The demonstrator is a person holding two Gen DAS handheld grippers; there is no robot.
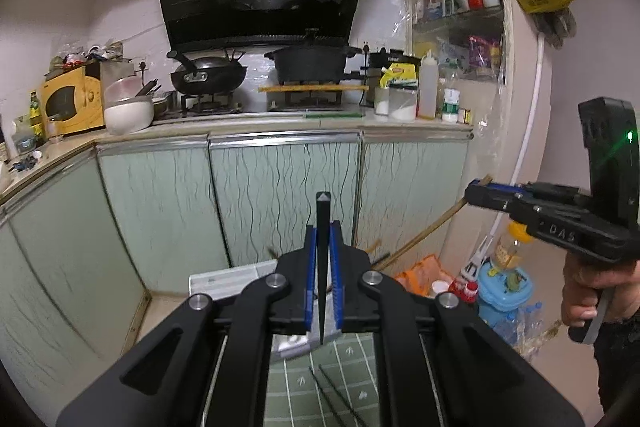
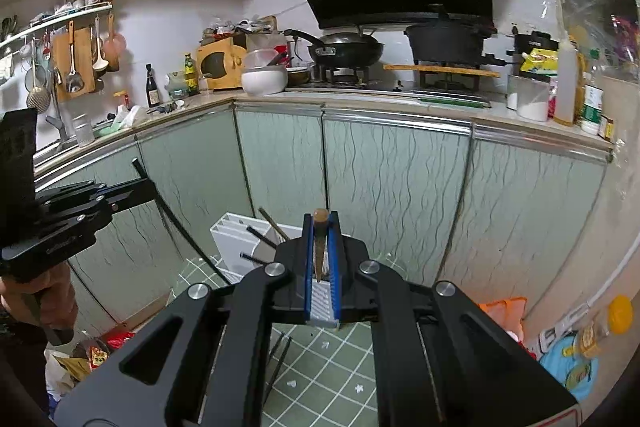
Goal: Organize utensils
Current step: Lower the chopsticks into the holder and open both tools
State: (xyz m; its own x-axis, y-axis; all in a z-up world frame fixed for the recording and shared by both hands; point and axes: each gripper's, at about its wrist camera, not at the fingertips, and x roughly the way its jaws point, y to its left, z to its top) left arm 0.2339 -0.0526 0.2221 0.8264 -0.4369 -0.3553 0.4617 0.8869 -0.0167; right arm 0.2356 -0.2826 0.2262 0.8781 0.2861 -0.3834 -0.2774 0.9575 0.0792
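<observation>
Left wrist view: left gripper [image 1: 323,223], jaws clamped on a tapered black chopstick [image 1: 322,267], above the green checked mat [image 1: 352,379].

Right wrist view: right gripper [image 2: 322,227], jaws clamped on a round brown wooden chopstick [image 2: 320,247]; white ribbed holder [image 2: 236,239] beyond, chopsticks inside.

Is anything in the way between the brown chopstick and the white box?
Nothing seems to block it. The right gripper holds the brown chopstick above the white box, with only open air between. The box already has a few chopsticks poking out, so aim for a free slot.
</observation>
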